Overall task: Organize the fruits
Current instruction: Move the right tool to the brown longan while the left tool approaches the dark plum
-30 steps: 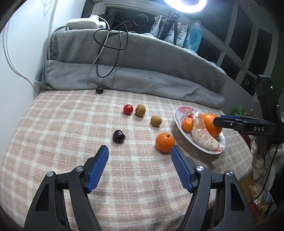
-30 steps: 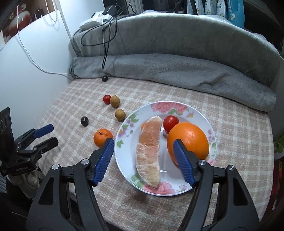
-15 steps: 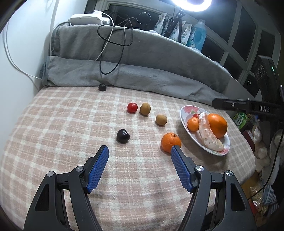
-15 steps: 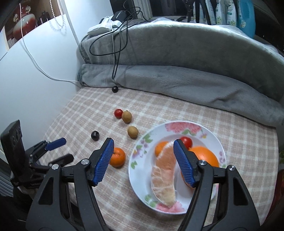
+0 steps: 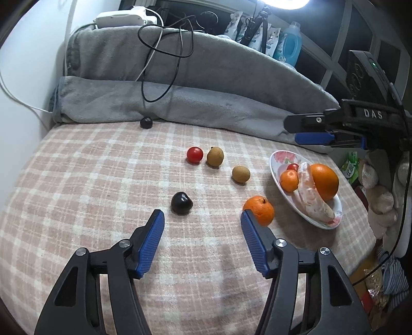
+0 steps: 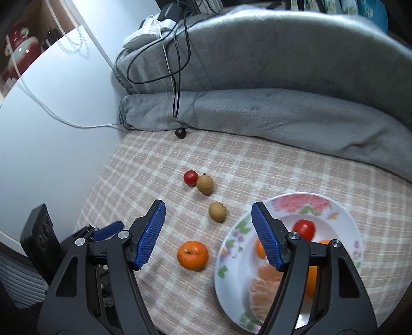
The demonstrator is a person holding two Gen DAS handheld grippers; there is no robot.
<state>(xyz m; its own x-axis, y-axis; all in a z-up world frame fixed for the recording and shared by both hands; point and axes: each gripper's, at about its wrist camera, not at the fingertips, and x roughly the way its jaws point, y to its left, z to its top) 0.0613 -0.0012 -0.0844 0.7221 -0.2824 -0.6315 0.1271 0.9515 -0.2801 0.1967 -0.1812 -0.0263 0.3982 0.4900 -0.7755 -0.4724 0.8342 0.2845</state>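
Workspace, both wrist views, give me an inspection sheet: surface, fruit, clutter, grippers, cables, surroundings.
Surface: checked cloth, flat.
Job's things: flowered plate holds a large orange, a small orange, a tomato, a peeled segment. Loose on the cloth: tangerine, dark fruit, red tomato, two brown fruits, a small dark one by the blanket.
Clutter: nothing seen.
Grippers: left gripper just closing partway, nothing between its pads; right gripper open, empty.
Cables: black loops on the grey blanket.
Surroundings: white wall, detergent bottle, ring light.

A ring light (image 5: 283, 2) at top glares and lights the cloth (image 5: 103, 180) evenly. Fruit shadows are soft. Fisheye bending darkens the corners. In the right wrist view, the plate (image 6: 231, 247) is slightly motion-blurred.
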